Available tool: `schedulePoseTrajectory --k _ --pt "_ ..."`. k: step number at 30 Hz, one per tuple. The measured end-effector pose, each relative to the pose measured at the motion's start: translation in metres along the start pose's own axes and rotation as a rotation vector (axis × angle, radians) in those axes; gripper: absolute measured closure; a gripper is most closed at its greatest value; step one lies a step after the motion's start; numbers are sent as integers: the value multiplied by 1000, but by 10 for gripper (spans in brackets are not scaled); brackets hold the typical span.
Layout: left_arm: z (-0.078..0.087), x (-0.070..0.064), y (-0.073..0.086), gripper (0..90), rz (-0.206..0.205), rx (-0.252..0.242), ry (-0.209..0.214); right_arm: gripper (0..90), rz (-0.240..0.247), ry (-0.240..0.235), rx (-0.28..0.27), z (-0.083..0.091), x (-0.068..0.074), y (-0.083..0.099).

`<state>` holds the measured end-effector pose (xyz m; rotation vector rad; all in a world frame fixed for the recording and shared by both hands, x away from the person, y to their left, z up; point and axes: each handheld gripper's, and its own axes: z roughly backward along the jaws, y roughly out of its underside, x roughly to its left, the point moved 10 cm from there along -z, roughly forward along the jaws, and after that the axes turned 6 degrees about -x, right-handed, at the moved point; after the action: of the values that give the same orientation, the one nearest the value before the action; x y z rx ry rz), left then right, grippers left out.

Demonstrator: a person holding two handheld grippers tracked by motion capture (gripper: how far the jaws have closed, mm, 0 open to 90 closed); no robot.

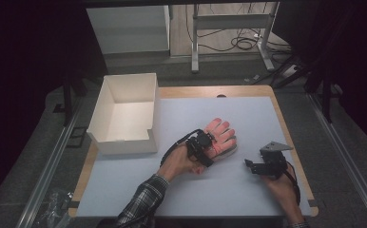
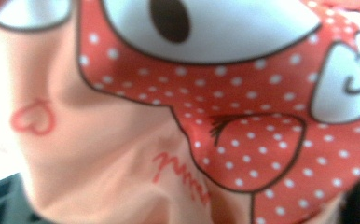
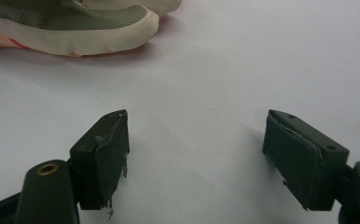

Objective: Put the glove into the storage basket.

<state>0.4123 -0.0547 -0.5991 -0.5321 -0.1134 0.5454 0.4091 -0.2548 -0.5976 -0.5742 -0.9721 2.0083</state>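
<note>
A pink and red glove [image 1: 221, 134] with white polka dots lies on the white table mat [image 1: 205, 190], fingers spread toward the far side. My left gripper [image 1: 201, 146] sits over its cuff end. The left gripper view is taken up by the bunched glove fabric [image 2: 243, 140] pressed close, hiding the jaws; the folds gather at the bottom middle as if pinched. To the right of the glove, my right gripper [image 1: 249, 164] [image 3: 197, 126] rests low over the mat, open and holding nothing. The glove's cream and grey edge [image 3: 75, 28] lies ahead of it to its left.
An open white cardboard box [image 1: 98, 107] stands at the table's left, next to the mat. The wooden table edge [image 1: 286, 128] runs along the right side. Beyond the table are desk legs and cables [image 1: 238, 42] on the floor.
</note>
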Motion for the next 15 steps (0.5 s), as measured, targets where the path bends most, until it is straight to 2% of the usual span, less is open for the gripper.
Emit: schedulePoseTrajectory --k 5,8,15 --pt "5 -1 -1 381 14 -23 16 227 0 0 0 0 0 0" --pt "8 -1 -2 405 21 -32 23 227 0 0 0 0 0 0" --pt "17 3 -5 413 66 -62 49 227 2 0 -3 0 0 0"
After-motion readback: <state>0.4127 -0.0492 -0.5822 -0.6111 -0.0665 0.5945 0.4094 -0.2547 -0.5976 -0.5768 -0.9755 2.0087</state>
